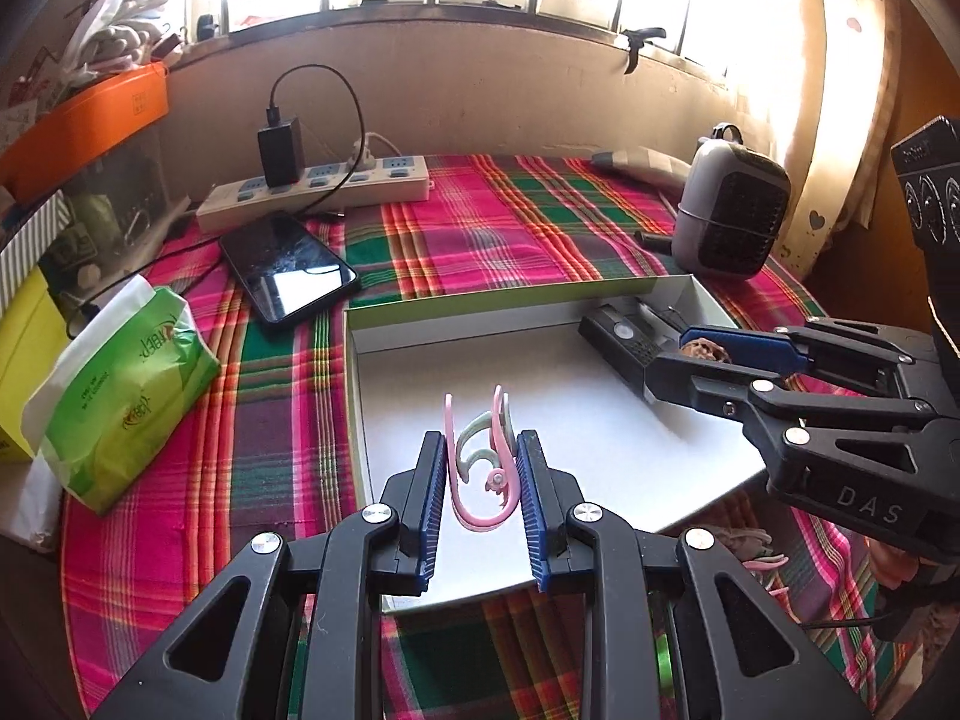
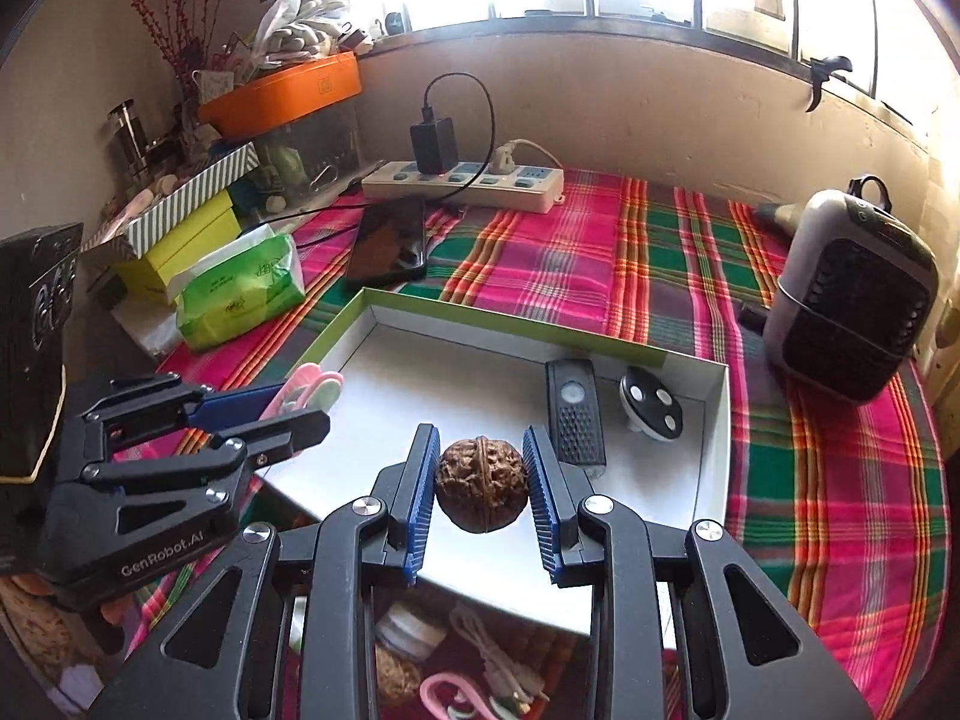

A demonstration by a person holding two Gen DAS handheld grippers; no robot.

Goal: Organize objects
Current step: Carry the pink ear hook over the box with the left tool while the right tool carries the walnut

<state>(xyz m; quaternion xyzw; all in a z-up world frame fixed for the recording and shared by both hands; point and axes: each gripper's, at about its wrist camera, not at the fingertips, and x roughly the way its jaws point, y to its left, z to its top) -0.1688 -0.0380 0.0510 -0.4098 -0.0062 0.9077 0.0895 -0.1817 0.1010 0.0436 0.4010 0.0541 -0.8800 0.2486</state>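
Walnut (image 2: 482, 492), low centre of the right view, sits clamped in the right gripper (image 2: 480, 495) above the white box's (image 2: 717, 420) near edge. Left gripper (image 1: 482, 477) pinches pink hooks (image 1: 480, 480) (one pale green). Bare floor mid-box; remote (image 2: 574, 420) and round gadget (image 2: 652, 411) upper right.

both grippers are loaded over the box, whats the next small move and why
Probably lower the right gripper and open it: its walnut hangs over bare floor of the white box. The left gripper grips pink and green hooks above the box too.
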